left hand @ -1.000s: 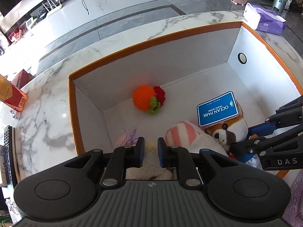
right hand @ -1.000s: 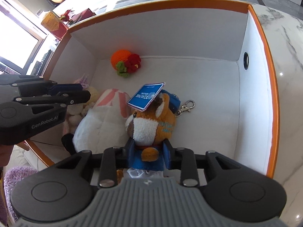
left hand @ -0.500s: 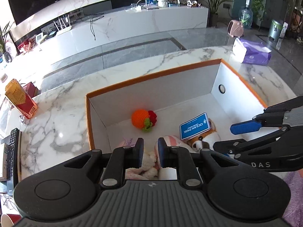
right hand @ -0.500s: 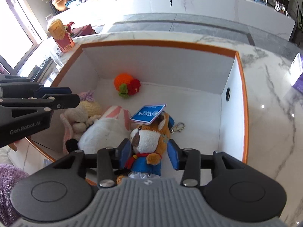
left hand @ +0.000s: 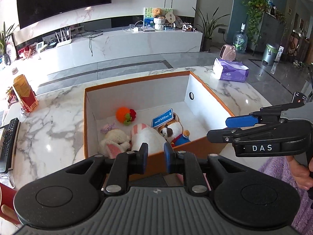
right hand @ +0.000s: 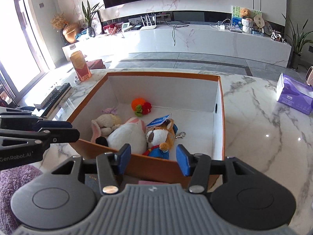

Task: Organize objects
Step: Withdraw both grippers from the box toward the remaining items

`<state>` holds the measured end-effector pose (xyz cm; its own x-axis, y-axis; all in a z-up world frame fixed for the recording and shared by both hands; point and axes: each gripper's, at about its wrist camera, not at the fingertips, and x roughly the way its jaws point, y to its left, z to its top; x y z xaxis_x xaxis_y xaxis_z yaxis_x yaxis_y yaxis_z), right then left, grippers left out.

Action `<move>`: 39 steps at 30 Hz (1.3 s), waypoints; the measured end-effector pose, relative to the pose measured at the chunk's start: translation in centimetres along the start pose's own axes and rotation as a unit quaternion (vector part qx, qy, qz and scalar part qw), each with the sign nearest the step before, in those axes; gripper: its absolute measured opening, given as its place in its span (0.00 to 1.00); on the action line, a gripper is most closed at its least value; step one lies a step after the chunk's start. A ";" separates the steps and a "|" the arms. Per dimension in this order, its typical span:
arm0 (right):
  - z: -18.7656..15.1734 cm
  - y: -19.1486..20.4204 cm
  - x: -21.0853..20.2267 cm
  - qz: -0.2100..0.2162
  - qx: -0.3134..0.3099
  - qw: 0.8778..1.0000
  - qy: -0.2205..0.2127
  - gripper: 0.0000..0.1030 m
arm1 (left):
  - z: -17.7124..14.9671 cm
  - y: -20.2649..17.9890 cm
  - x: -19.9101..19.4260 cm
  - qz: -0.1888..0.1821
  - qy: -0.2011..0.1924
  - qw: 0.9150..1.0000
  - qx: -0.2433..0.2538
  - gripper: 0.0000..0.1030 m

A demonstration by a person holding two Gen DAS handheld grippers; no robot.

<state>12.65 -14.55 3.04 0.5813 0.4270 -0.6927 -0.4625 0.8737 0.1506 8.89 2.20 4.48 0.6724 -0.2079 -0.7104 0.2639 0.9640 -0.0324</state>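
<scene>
An orange-rimmed white box [left hand: 137, 81] [right hand: 220, 105] stands on the marble table. In it lie an orange crochet fruit [left hand: 125, 114] [right hand: 141, 104], a cream bunny [left hand: 114, 139] [right hand: 106, 122], a white and pink plush [left hand: 147, 136] [right hand: 127, 135] and a brown fox plush with a blue tag [left hand: 172, 129] [right hand: 161, 135]. My left gripper [left hand: 155, 157] is empty, its jaws a narrow gap apart, above the box's near wall. My right gripper [right hand: 153, 159] is open and empty, above the near wall in front of the fox; it also shows in the left wrist view [left hand: 230, 126].
A purple tissue pack [left hand: 230, 70] [right hand: 293, 94] lies at the table's right. A red and gold carton [left hand: 24, 95] [right hand: 80, 65] and a remote [left hand: 8, 139] are at the left. Purple fuzzy fabric [right hand: 17, 178] lies near me.
Both grippers have pulled back and up out of the box. The right gripper has let go of the fox plush and opened; the fox now lies in the box.
</scene>
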 end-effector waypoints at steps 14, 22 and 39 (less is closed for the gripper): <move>-9.0 -0.3 -0.6 -0.002 0.026 0.999 0.041 0.58 | -8.2 -3.5 -1.0 -0.005 0.042 0.997 0.057 0.44; -11.4 0.3 0.7 -0.001 0.013 0.998 0.068 0.57 | -10.4 -6.0 0.0 0.008 0.041 0.991 0.131 0.57; -11.1 -1.2 2.7 0.010 0.049 0.994 0.092 0.57 | -10.2 -8.6 4.7 -0.024 0.076 0.943 0.323 0.65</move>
<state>7.39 -17.05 -6.85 0.4364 0.4027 -0.8046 -0.3993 0.8881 0.2279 2.76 -5.35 -5.76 0.5557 -0.1750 -0.8128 0.6905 0.6417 0.3339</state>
